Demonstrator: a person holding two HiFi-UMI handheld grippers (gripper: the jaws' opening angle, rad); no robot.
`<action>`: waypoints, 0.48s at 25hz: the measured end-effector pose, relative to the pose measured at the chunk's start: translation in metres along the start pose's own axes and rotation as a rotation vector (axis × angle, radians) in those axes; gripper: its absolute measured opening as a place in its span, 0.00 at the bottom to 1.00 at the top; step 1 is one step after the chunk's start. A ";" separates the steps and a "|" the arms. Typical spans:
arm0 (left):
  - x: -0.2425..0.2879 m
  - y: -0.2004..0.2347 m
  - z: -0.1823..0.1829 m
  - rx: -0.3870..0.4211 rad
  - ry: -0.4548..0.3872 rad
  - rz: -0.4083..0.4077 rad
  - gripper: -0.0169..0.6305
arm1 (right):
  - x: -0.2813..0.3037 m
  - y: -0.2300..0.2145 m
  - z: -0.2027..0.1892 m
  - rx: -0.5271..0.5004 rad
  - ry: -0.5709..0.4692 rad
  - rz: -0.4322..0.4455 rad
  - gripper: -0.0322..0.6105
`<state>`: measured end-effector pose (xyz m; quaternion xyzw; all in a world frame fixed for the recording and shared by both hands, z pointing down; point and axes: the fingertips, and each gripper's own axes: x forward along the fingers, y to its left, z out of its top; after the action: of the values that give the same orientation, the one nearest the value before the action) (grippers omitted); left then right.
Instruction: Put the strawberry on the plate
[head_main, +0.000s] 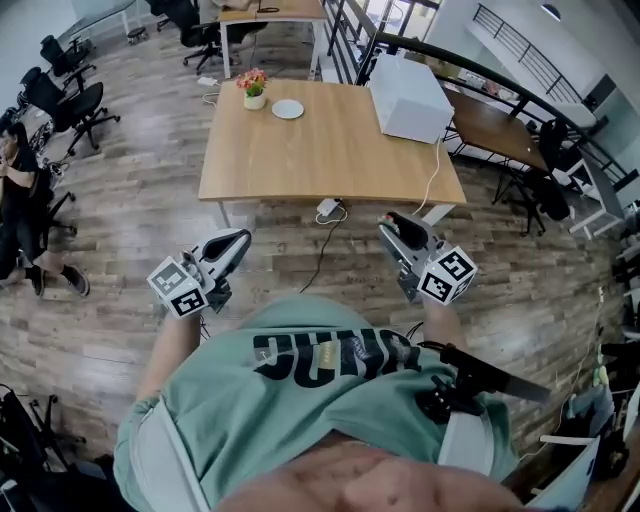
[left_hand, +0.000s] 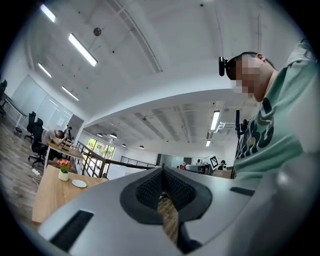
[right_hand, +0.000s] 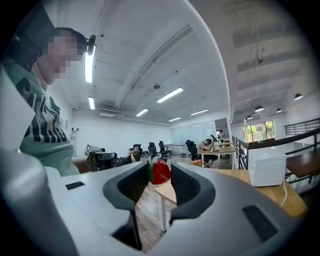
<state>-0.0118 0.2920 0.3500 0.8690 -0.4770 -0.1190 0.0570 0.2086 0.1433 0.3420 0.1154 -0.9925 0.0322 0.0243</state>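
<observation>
A red strawberry (right_hand: 161, 172) with green leaves is pinched between the tips of my right gripper (right_hand: 160, 168), which is shut on it. In the head view that gripper (head_main: 393, 223) is held in the air in front of the person, short of the near edge of the wooden table (head_main: 330, 160). The small white plate (head_main: 287, 109) lies at the table's far side, next to a flower pot (head_main: 253, 88). My left gripper (head_main: 242, 238) hangs level at the left, also short of the table. Its pads (left_hand: 150, 187) meet at the tips with nothing between them. The plate (left_hand: 78, 183) shows small in the left gripper view.
A white box (head_main: 410, 97) with a cable stands on the table's far right. A power strip (head_main: 328, 208) and cables lie on the wooden floor under the near edge. Office chairs (head_main: 70, 100) and a seated person are at the left, a railing (head_main: 470, 70) and more desks at the right.
</observation>
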 end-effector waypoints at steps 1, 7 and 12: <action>-0.007 0.008 0.002 0.000 0.000 0.000 0.03 | 0.011 0.005 0.000 -0.003 0.007 0.002 0.28; -0.039 0.048 0.014 -0.011 -0.023 0.016 0.03 | 0.063 0.014 0.009 -0.021 0.040 0.006 0.28; -0.055 0.078 0.012 -0.024 -0.034 0.049 0.03 | 0.093 0.013 0.009 -0.027 0.051 0.024 0.28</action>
<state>-0.1069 0.2969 0.3635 0.8541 -0.4975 -0.1380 0.0622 0.1144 0.1345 0.3374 0.1025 -0.9932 0.0219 0.0508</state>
